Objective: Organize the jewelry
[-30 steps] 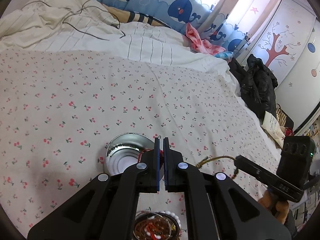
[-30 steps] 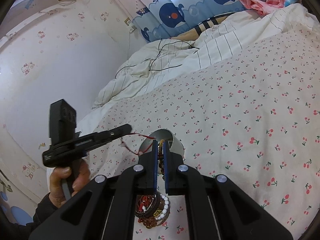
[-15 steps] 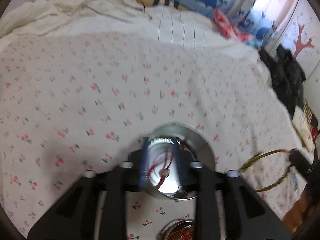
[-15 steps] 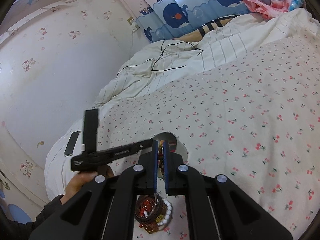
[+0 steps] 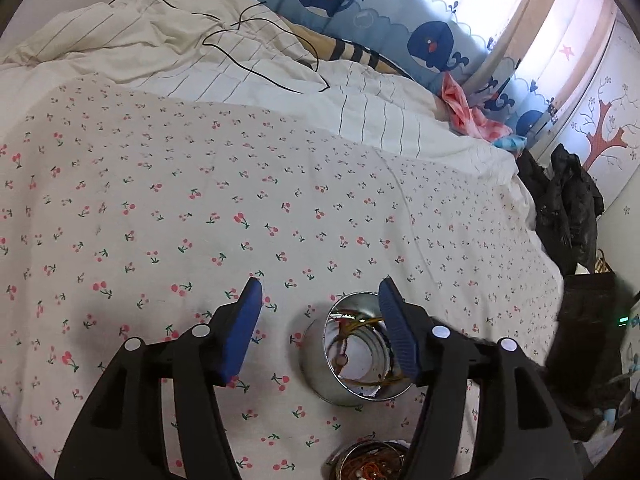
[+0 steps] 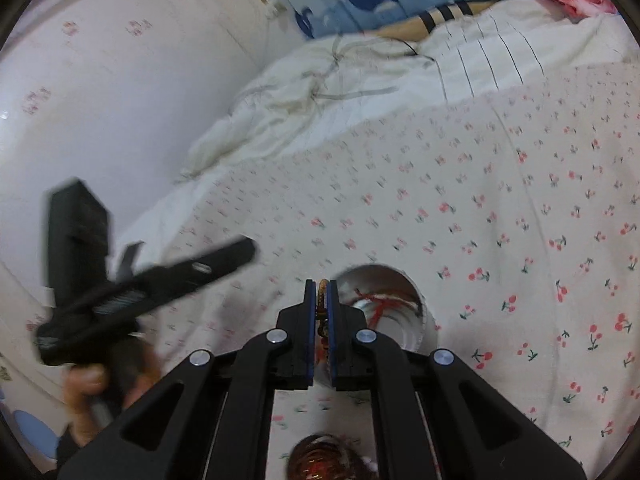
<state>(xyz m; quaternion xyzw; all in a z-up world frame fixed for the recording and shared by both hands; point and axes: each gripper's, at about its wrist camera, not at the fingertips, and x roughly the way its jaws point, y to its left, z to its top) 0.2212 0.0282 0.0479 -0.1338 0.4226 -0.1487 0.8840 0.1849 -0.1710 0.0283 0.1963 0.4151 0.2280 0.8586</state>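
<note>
A shiny metal can (image 5: 356, 354) stands on the cherry-print bedsheet (image 5: 200, 208), with red and yellow cords inside; it also shows in the right wrist view (image 6: 386, 308). My left gripper (image 5: 320, 300) is open and empty, above and just left of the can. My right gripper (image 6: 321, 288) is shut on a brown beaded bracelet (image 6: 321, 300), held by the can's left rim. A small bowl of beaded jewelry (image 5: 370, 462) sits near me, also visible in the right wrist view (image 6: 328, 458).
A rumpled striped duvet (image 5: 240, 64) with a black cable (image 5: 256, 52) lies at the far side of the bed. Dark clothing (image 5: 568, 208) hangs beyond the bed's right edge. The left gripper's body (image 6: 132, 292) shows blurred in the right wrist view.
My left gripper has opened, let its red cord go into the can and pulled back left. My right gripper has brought the bracelet up to the can's rim.
</note>
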